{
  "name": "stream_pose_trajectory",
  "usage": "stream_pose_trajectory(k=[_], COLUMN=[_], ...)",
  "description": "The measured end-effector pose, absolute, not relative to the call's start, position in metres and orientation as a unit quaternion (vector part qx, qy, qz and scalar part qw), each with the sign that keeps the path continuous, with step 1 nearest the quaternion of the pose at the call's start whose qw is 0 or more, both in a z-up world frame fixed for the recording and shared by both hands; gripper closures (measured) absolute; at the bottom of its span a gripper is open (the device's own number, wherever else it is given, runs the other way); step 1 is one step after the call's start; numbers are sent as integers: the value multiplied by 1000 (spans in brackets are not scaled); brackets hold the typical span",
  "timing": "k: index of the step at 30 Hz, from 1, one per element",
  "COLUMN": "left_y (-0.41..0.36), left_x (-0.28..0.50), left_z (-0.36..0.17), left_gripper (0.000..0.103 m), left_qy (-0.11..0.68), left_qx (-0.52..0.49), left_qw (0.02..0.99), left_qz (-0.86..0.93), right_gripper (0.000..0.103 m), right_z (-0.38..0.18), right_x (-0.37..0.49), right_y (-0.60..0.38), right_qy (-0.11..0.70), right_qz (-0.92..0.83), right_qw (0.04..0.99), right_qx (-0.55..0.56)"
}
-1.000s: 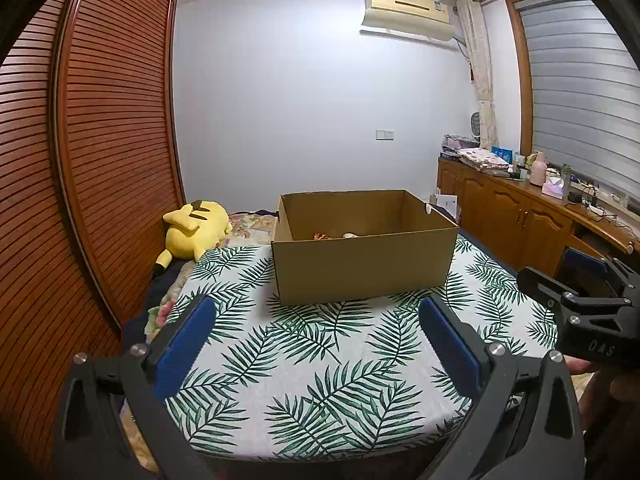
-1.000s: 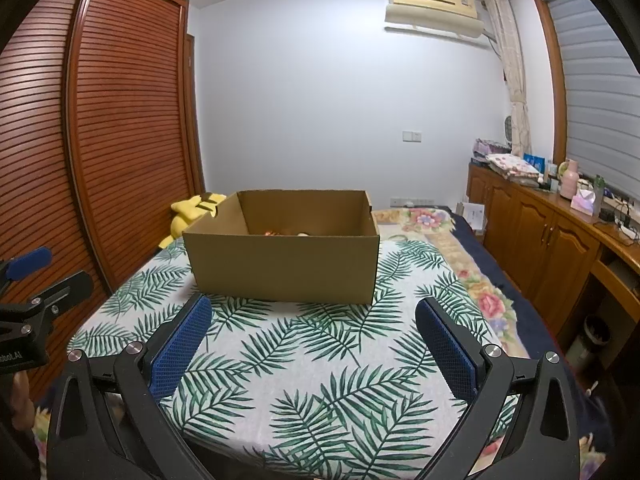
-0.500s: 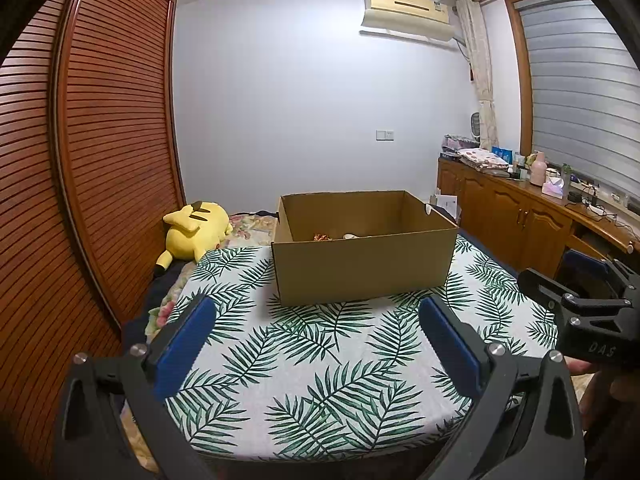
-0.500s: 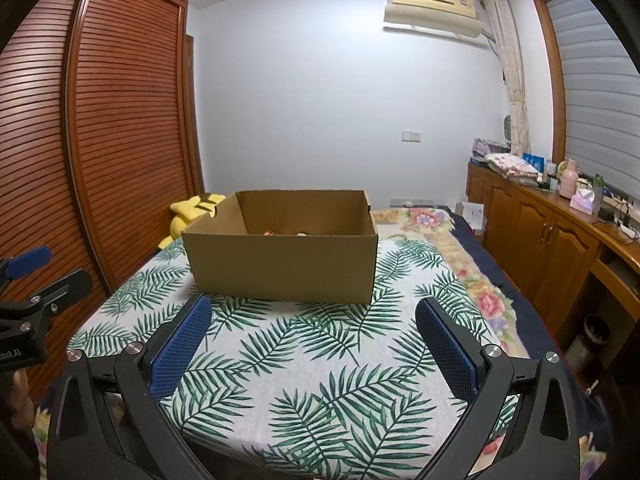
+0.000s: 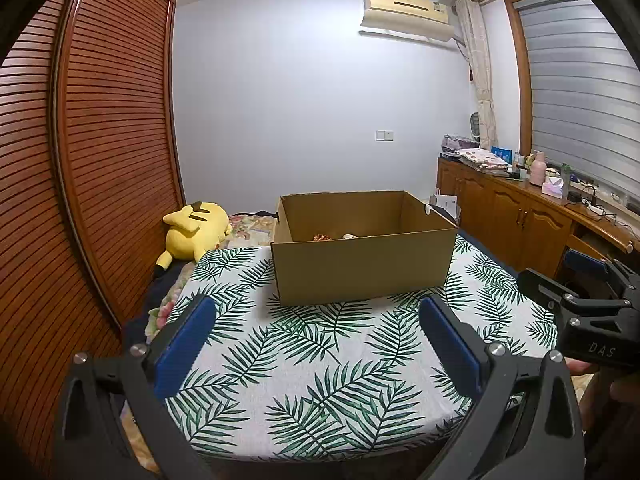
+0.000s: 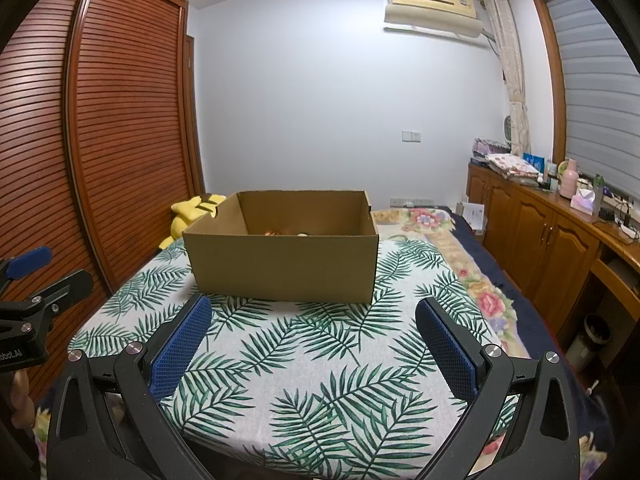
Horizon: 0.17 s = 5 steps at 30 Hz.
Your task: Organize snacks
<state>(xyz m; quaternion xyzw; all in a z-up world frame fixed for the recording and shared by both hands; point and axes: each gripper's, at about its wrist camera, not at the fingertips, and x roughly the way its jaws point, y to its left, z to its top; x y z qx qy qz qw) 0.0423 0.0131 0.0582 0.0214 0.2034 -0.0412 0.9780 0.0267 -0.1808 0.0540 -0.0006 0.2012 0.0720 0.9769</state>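
1. While both grippers hang over its near edge, the table [image 5: 328, 364], covered with a white cloth printed with green palm leaves, fills the lower half of both wrist views; apart from the box, the cloth shows bare.
2. Along the left side of the room stands a wardrobe [image 5: 100, 168] with brown slatted doors, and along the right side runs a wooden cabinet [image 6: 552, 240] whose top carries folded cloths, bottles and cables.
3. Toward the table's far edge, about midway between its left and right edges, sits the cardboard box [image 5: 364, 258], open at the top and resting flat on the cloth.
4. Inside the box, low against its near wall, the snacks [image 5: 322, 237] show only as a small orange-brown patch and a pale piece beside it; what kind they are cannot be told.
5. Beyond the table's far left corner lies a yellow plush toy [image 5: 192, 234] on a bed, close to the wardrobe.
6. At the near edge, the left gripper [image 5: 318, 334] has its jaws spread wide with only cloth between the blue pads.
7. Just to its right, the right gripper [image 6: 312, 334] likewise has its jaws released and wide apart, holding nothing, well short of the box.
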Motion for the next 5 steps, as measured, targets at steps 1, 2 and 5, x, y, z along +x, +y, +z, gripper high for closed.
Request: stream_pose_trajectory(k=[1,2,5], left_y=[13,13,13], left_x=[42,42,42], left_z=[58,58,58], left_gripper=[0,0,0], left_qy=[204,204,204], left_qx=[21,21,22], left_qw=[978,978,978], left_qz=[-41,-41,-41], right_gripper=[0,0,0], right_z=[54,54,54], right_x=[27,27,27], right_y=[-181,-181,-181], right_qy=[201,201,201], right_qz=[72,72,72], right_qw=[977,977,977], right_qx=[0,0,0])
